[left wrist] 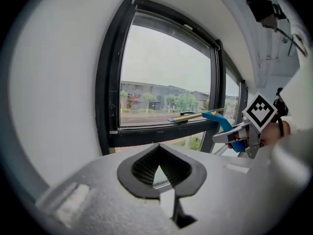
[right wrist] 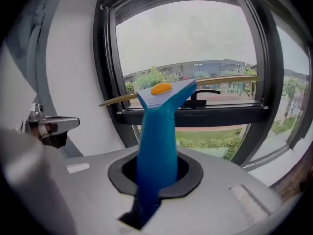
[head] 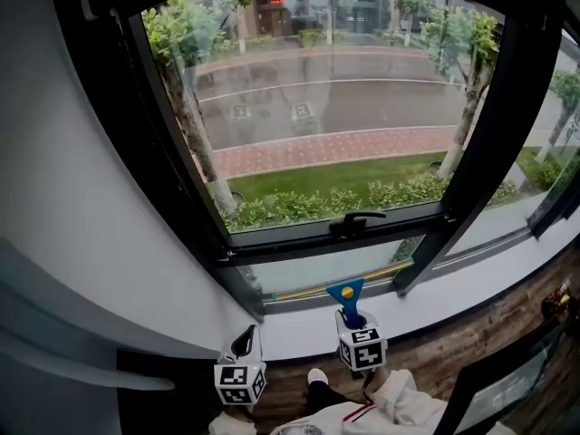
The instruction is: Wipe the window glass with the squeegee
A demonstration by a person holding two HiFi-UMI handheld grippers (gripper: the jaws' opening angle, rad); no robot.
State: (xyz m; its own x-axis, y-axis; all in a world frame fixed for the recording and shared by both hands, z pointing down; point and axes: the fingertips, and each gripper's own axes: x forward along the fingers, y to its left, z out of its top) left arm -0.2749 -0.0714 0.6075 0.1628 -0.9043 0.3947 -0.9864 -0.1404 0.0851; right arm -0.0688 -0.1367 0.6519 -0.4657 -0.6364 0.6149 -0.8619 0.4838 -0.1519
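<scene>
Right gripper view: right tongs (right wrist: 155, 173) clamp squeegee (right wrist: 157, 119), handle (right wrist: 156, 146) toward window (right wrist: 195, 43), blade (right wrist: 215, 82) horizontal; left tongs (left wrist: 159, 155) closed, empty

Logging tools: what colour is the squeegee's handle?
The squeegee handle is blue; clearest in the right gripper view.

White wall (head: 82, 198) left | black-framed window (head: 512, 107) ahead | pale sill (head: 489, 284) below | wood floor (head: 453, 343) | grey daylight, wet street (head: 344, 98) outside
</scene>
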